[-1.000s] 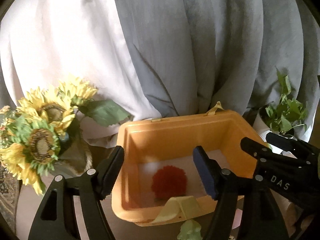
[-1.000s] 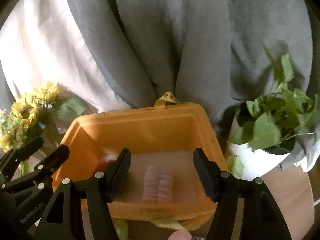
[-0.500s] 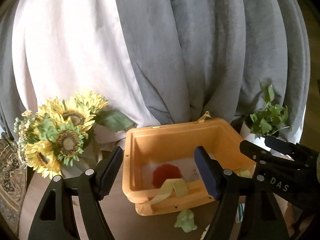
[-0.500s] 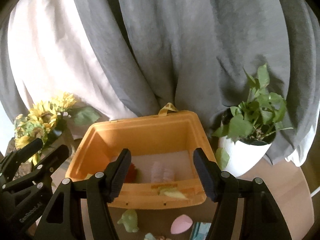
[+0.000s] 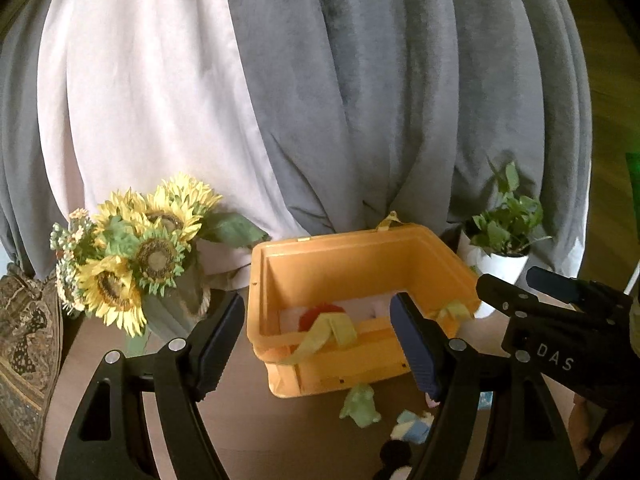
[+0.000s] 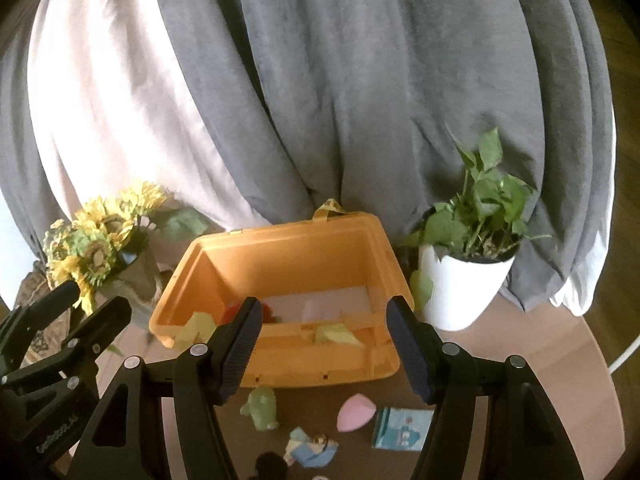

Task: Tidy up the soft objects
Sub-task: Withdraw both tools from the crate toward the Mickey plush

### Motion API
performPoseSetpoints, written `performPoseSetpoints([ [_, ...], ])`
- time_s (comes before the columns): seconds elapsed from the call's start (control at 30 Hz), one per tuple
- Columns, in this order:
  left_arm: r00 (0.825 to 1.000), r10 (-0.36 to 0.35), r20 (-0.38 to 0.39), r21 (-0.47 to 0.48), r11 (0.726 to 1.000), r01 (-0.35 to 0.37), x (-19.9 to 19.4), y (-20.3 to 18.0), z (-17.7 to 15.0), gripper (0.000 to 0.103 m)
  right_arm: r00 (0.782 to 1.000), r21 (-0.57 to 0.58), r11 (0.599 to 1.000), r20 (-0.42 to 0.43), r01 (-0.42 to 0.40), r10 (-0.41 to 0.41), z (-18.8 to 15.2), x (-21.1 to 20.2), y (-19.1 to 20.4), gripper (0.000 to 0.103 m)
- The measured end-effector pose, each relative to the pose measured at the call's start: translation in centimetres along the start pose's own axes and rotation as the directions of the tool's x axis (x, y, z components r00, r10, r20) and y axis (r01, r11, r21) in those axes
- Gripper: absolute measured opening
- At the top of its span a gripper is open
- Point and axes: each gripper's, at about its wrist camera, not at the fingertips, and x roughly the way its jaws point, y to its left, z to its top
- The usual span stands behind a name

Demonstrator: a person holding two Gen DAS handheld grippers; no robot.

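An orange bin (image 5: 360, 256) (image 6: 288, 256) stands on the brown table. Inside it lie a red fluffy ball (image 5: 316, 314) (image 6: 230, 312) and a pale pink soft item (image 6: 314, 310). On the table in front lie a green soft toy (image 6: 262, 402) (image 5: 360, 400), a pink egg-shaped sponge (image 6: 356, 406), a blue-and-white doll (image 6: 312, 446) (image 5: 412, 428), a blue square packet (image 6: 402, 428) and a black item (image 6: 272, 466). My left gripper (image 5: 318, 344) is open and empty, held back from the bin. My right gripper (image 6: 322, 346) is open and empty, above the loose toys.
A sunflower bouquet (image 5: 136, 252) (image 6: 100, 236) stands left of the bin. A potted plant in a white pot (image 6: 466, 276) (image 5: 500, 256) stands right. Grey and pale curtains (image 6: 320, 100) hang behind. A patterned cushion (image 5: 24, 340) is at far left. Yellow-green straps (image 5: 324, 332) hang over the bin's front rim.
Both grippers pulled back and up from over the bin, open throughout. The table in front of the bin with its loose toys has come into view.
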Motion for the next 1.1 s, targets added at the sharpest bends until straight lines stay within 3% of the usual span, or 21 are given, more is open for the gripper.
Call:
performPoseSetpoints([
  [0.6,0.999,-0.033,-0.035,0.045,0.998,0.035,-4.9,-0.2,-4.3,0.075,1.0,0.039,0.999,-0.004,0.03,-0.03,-4.7,-5.4,0.4,0.066],
  [1.1,0.993,-0.045,-0.108,0.094,0.994,0.055,-6.1,-0.7,-8.2,0.076,0.997,0.062,0.996,-0.047,0.064,-0.061,-9.2,-7.6,0.6,0.066],
])
